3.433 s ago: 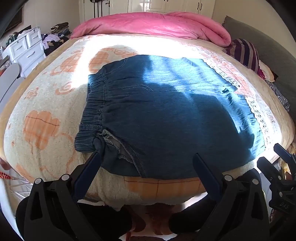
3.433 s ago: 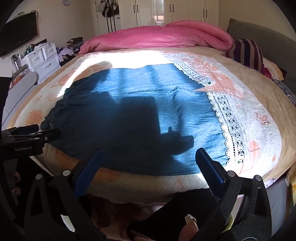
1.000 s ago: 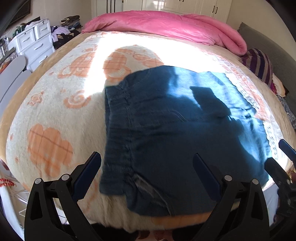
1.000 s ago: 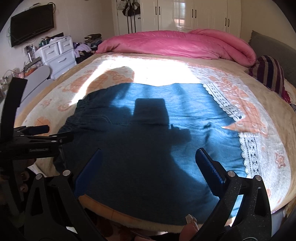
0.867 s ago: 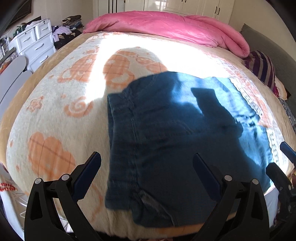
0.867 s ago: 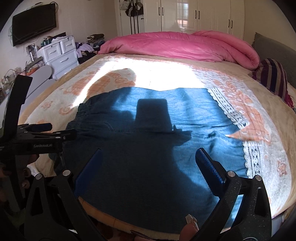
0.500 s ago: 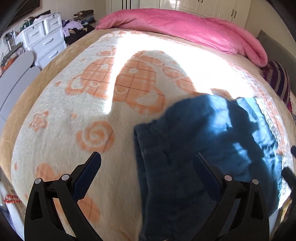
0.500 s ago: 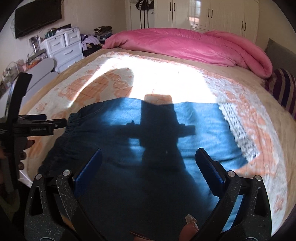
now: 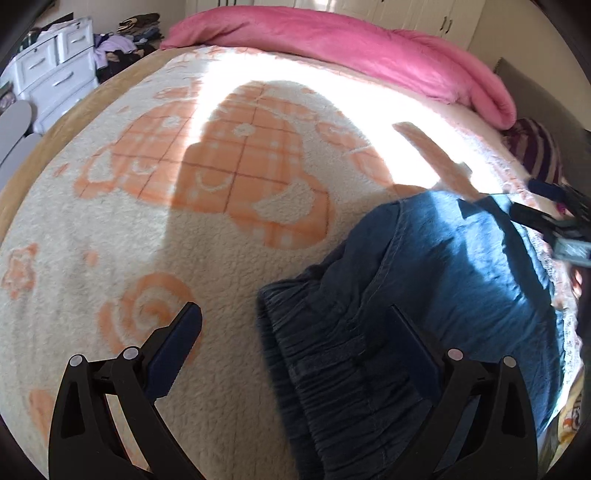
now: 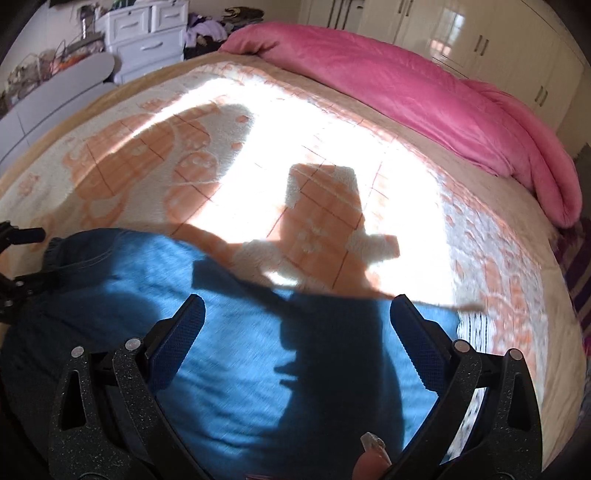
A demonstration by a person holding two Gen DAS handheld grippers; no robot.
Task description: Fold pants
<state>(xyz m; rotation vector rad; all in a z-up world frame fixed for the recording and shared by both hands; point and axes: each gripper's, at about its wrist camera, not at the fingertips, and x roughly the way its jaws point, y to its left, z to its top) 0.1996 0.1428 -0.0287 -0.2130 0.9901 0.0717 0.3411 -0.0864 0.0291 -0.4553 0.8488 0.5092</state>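
Blue denim pants (image 9: 424, 302) lie flat on the cream and orange blanket (image 9: 207, 206), folded into a wide rectangle. Their gathered elastic waistband (image 9: 332, 362) lies under my left gripper (image 9: 295, 332), which is open and empty, hovering over the waistband edge. In the right wrist view the pants (image 10: 258, 362) fill the lower frame. My right gripper (image 10: 295, 321) is open and empty above the middle of the fabric. The other gripper shows at the right edge of the left wrist view (image 9: 554, 221) and at the left edge of the right wrist view (image 10: 18, 280).
A rolled pink duvet (image 9: 351, 48) lies along the far side of the bed. A striped pillow (image 9: 535, 147) sits at the right. White drawers (image 9: 48, 77) and piled clothes stand beyond the bed's left edge. Wardrobe doors (image 10: 480, 29) line the back wall.
Both grippers have moved forward over the bed and closer to the pants. The left view has swung left, so the pants now sit at its lower right. Both grippers stay open.
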